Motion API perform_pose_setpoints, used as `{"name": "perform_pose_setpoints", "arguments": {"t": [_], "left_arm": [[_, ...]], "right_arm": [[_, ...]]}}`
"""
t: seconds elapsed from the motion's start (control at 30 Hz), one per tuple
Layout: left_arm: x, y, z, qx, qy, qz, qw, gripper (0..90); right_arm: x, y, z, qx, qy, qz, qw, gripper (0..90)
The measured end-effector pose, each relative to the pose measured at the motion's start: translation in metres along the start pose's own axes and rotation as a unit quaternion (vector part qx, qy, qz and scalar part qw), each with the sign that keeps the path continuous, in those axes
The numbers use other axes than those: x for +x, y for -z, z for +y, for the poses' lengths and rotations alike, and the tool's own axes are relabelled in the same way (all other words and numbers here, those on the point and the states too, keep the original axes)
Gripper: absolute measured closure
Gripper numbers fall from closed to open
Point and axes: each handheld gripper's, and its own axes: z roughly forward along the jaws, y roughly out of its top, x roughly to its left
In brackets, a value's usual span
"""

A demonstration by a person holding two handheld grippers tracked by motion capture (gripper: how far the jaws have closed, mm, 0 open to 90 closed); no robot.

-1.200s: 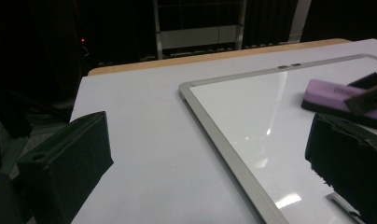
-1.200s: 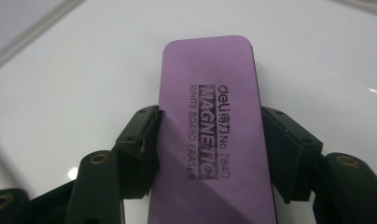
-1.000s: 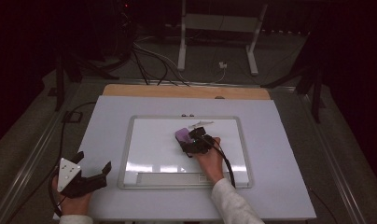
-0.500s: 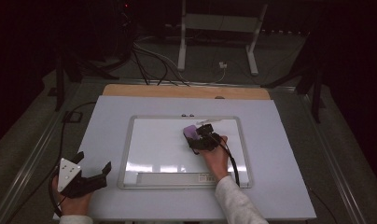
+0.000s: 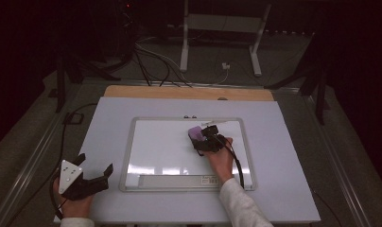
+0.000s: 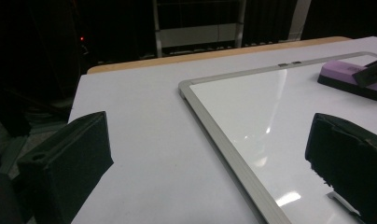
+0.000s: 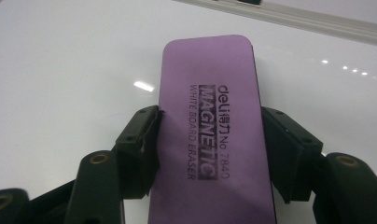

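Right gripper (image 5: 202, 138) clamped across the width of a purple magnetic whiteboard eraser (image 5: 196, 133). In the right gripper view, both black pads press the eraser's (image 7: 212, 135) long side edges, one on each side, near the end closest to the camera; jaws partly spread, set by the eraser's width. Printed label on the purple top reads "deli MAGNETIC WHITE BOARD ERASER No 7840". Eraser lies flat, dark underside down, on the white surface of the whiteboard (image 5: 156, 151).

Position, high view: eraser sits in the upper right part of the board, a little below the top frame rail, well inside the right rail. Right hand (image 5: 221, 158) comes in from below, cable trailing back along the wrist.

Left gripper (image 5: 92, 170) rests on the grey table cover (image 5: 283, 179) at the near left corner, well apart from the board's left rail. Jaws spread wide, nothing between them; left gripper view shows bare cover and the board's aluminium frame (image 6: 224, 135) in the gap, with the eraser (image 6: 347, 77) far off at the right edge. Grey three-cornered plate faces up.

Board surface shows glare patches near the bottom tray (image 5: 179, 180).
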Motion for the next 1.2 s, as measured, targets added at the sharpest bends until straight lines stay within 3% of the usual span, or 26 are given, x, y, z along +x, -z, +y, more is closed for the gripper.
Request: {"name": "perform_pose_setpoints", "arguments": {"t": [0.23,0.37,0.53,0.63,0.73,0.8,1.2], "left_arm": [[0.0,0.001,0.001,-0.002,0.001,0.002,1.0,1.2],[-0.001,0.001,0.001,0.0,-0.002,0.001,1.0,1.2],[-0.001,0.001,0.0,0.0,-0.001,0.001,1.0,1.2],[-0.001,0.001,0.0,0.0,-0.001,0.0,1.0,1.2],[-0.001,0.001,0.001,-0.001,-0.001,0.0,1.0,1.2],[-0.001,0.001,0.001,-0.001,-0.001,0.0,1.0,1.2],[-0.001,0.001,0.0,0.0,-0.001,0.0,1.0,1.2]], "right_arm": [[-0.002,0.001,-0.002,-0.001,0.008,0.005,1.0,39.2],[0.001,0.004,-0.003,-0.007,0.025,0.004,0.9997,31.7],[0.011,0.018,-0.002,-0.057,0.062,0.0,0.9965,30.2],[0.019,0.02,-0.003,-0.06,0.092,-0.005,0.9939,31.3],[0.023,0.016,-0.005,-0.046,0.109,-0.014,0.9929,32.1],[0.022,0.013,-0.007,-0.035,0.109,-0.024,0.9931,32.5],[0.013,0.013,-0.005,-0.036,0.106,-0.033,0.9932,32.6]]}}
